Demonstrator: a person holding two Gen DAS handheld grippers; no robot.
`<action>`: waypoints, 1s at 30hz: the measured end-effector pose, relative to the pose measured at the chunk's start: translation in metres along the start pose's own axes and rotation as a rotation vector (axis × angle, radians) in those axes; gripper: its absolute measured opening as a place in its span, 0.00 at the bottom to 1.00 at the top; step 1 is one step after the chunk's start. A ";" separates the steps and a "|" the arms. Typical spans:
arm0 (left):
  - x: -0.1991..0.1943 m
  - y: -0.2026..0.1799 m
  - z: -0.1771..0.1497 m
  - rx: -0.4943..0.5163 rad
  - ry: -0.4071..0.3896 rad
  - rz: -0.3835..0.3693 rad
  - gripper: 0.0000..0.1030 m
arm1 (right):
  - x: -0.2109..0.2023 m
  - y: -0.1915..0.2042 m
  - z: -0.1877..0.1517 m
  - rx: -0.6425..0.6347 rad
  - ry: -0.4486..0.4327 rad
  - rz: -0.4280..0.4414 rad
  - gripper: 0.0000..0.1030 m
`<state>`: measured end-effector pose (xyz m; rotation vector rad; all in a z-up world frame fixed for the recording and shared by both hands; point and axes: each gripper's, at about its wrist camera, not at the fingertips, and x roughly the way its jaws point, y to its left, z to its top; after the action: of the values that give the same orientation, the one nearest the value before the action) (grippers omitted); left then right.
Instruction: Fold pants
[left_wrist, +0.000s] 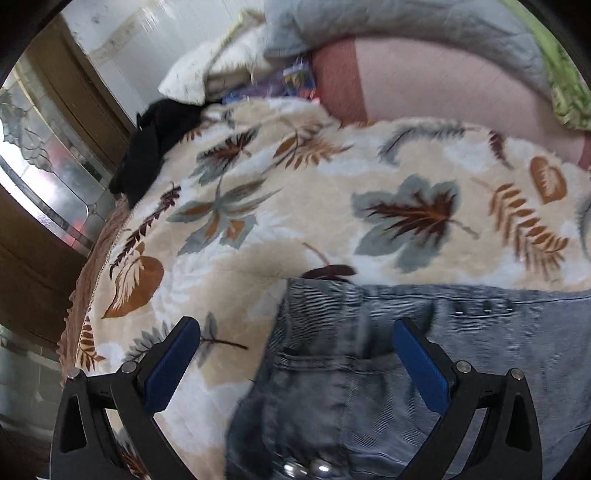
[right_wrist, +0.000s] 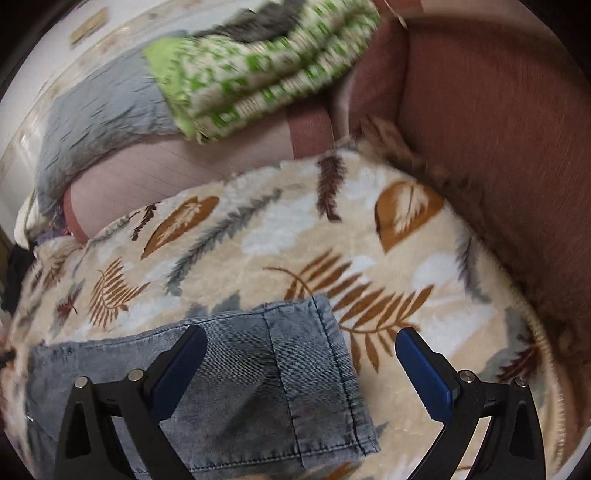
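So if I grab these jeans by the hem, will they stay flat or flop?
The jeans would likely flop and drape: the denim lies limp, already folded flat on the leaf-print blanket. The thick stitched hem probably gives a firm grip. The plush blanket may drag against sliding.

Left tongs (left_wrist: 295, 332) spread wide, jeans (left_wrist: 388, 369) — leaf-print blanket (left_wrist: 295, 192) beneath

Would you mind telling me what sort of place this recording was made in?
Probably a bedroom at home: jeans lie on a leaf-print fleece blanket, with folded bedding piled behind and a wooden glazed door beside it.
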<state>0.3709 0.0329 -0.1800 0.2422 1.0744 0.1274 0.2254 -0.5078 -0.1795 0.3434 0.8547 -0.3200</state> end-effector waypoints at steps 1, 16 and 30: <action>0.003 0.003 0.002 0.000 0.013 -0.017 1.00 | 0.007 -0.006 0.002 0.028 0.017 0.015 1.00; 0.060 0.076 0.031 -0.188 0.233 -0.162 0.98 | 0.100 -0.009 0.010 0.112 0.211 -0.013 0.62; 0.106 0.037 0.031 -0.237 0.373 -0.318 0.63 | 0.102 0.001 0.005 0.033 0.170 -0.070 0.45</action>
<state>0.4490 0.0878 -0.2467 -0.1751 1.4409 0.0124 0.2915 -0.5228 -0.2554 0.3758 1.0310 -0.3744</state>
